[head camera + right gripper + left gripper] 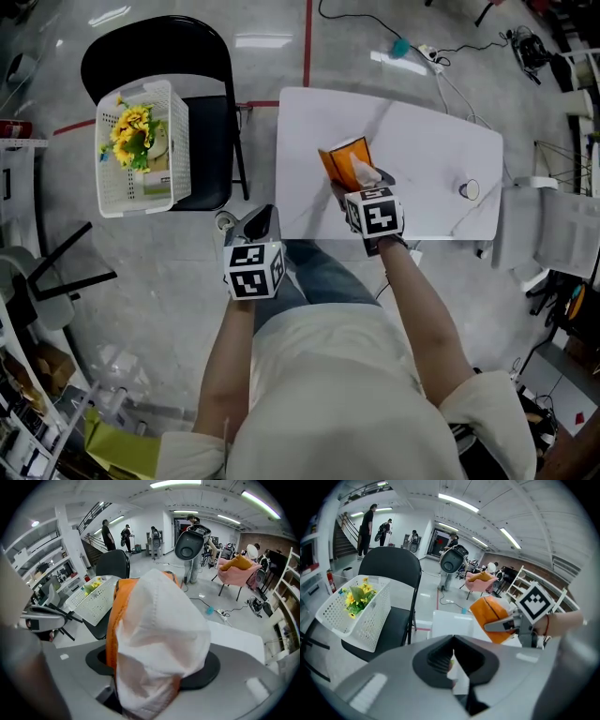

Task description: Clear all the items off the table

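The right gripper (362, 180) clamps the tissue pack (339, 159) above the table (431, 141), likely bound for the basket (180, 150) at left, while the left gripper (260, 219) idles, jaws closed.

On your right gripper (152, 670) the jaw tips are buried under the white tissue (159, 630) of the orange tissue pack (112, 620); from your head view its marker cube (378, 214) covers the pack's lower end; the small round thing (470, 189) on the table (422, 141) is too small to name; the sunflowers (131, 128) hide part of the basket's (141, 202) contents.
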Tool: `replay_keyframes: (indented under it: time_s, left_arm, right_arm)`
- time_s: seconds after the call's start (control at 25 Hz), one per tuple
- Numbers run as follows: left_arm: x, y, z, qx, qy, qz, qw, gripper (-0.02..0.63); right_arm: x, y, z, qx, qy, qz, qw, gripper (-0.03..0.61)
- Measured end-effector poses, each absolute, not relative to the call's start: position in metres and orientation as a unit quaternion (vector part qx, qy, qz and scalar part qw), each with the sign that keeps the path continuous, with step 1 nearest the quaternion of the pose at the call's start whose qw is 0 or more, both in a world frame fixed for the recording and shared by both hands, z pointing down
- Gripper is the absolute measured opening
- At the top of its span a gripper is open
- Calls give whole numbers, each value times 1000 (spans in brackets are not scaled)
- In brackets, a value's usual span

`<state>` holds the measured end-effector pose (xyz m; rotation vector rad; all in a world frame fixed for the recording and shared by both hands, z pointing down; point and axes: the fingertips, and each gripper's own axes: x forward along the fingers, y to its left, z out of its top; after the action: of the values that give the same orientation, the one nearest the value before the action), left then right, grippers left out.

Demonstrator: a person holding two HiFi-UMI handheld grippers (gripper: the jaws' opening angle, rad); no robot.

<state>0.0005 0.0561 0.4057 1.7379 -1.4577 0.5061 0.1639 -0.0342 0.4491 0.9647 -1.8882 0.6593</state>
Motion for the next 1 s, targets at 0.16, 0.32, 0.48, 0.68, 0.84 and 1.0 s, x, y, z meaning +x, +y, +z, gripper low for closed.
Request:
replay_keyframes:
  time_s: [0.16, 0.32, 0.48, 0.68, 0.84, 1.0]
  left_arm:
    - [-17, 58, 396, 683, -583, 196, 395, 9]
    - [-34, 56, 387, 679, -593, 185, 392, 9]
    - [-51, 54, 379, 678, -599, 177, 388, 9]
    - [-80, 52, 369, 672, -610, 169, 386, 9]
    - [-106, 52, 364, 662, -620, 162, 389, 9]
    - [-132, 54, 360, 651, -632, 158, 390, 9]
  right_arm:
    - [147, -30, 434, 382, -767, 261, 444, 357]
    - [123, -28, 422, 364, -779, 243, 449, 357]
    - [96, -22, 411, 343, -790, 222, 457, 357]
    - [58, -22, 397, 321, -803, 208, 457, 357]
    - [26, -24, 389, 298, -813, 194, 461, 357]
    - [-8, -24, 383, 274, -824, 179, 462, 357]
